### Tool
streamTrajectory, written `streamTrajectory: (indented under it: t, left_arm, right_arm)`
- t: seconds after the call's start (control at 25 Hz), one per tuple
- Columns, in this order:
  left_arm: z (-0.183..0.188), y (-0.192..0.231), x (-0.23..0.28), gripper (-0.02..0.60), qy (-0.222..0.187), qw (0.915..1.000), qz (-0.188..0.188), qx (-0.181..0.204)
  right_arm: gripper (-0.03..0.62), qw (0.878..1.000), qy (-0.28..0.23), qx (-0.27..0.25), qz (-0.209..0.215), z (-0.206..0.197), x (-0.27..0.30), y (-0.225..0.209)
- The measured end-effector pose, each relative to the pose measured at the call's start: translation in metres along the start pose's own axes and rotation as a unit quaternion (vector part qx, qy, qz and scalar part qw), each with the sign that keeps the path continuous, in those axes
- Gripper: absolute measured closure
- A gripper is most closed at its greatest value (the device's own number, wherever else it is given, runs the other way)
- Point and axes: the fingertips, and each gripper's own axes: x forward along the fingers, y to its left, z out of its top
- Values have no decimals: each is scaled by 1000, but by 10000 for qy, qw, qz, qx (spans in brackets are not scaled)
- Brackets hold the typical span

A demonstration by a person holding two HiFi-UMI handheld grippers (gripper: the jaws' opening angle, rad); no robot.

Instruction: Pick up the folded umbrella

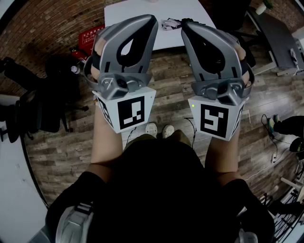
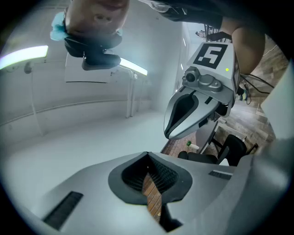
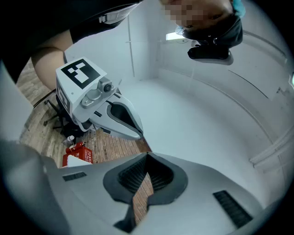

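We hold two smooth grey plastic shells, the left gripper (image 1: 152, 20) and the right gripper (image 1: 185, 26). Their ribbed black pads are closed tip to tip on nothing. At twelve o'clock, on the flat white table (image 1: 137, 14), a small black-and-white patterned bundle, probably the folded umbrella (image 1: 170, 23), shows between the tips. It is partly covered and too small for us to tell its long axis.
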Motion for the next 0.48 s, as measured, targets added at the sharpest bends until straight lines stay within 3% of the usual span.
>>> streamTrajectory:
  t: [0.48]
  left_arm:
    - [1, 2, -4, 569, -72, 9999, -25, 65]
  right_arm:
    - [565, 9999, 64, -124, 49, 2, 0, 6]
